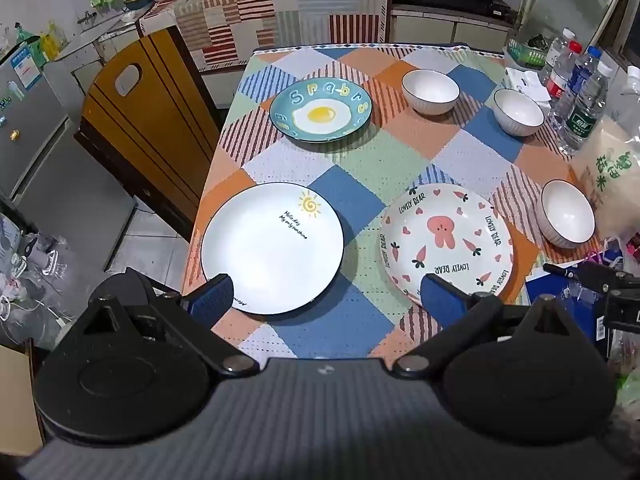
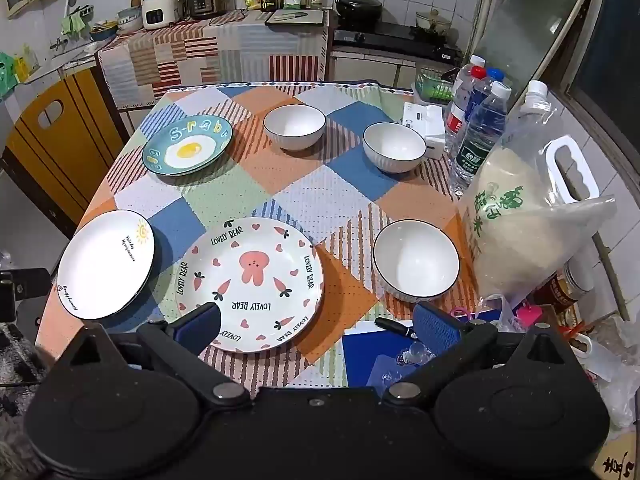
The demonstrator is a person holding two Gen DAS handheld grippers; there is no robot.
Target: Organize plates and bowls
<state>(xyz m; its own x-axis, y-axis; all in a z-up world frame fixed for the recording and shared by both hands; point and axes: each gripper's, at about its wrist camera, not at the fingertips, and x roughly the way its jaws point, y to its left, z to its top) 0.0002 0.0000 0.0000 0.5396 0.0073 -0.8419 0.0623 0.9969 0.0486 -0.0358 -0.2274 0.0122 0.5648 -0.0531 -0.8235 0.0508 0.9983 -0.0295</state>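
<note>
Three plates lie apart on the checked tablecloth: a white sun plate [image 1: 272, 246] [image 2: 106, 264] near left, a pink bear plate [image 1: 446, 240] [image 2: 250, 282] near middle, a blue egg plate [image 1: 320, 112] [image 2: 187, 150] far left. Three white bowls stand apart: two at the far right [image 1: 430, 90] [image 1: 518, 112] [image 2: 294, 126] [image 2: 394, 146], one near right [image 1: 568, 212] [image 2: 416, 264]. My left gripper [image 1: 326, 300] is open and empty above the near table edge, between the sun and bear plates. My right gripper [image 2: 318, 324] is open and empty above the near edge, right of the bear plate.
Water bottles [image 2: 478, 128], a rice bag [image 2: 524, 216] and a tissue box [image 2: 426, 124] crowd the table's right side. A blue box with a black pen [image 2: 394, 326] lies at the near right. A wooden chair [image 1: 148, 120] stands left of the table.
</note>
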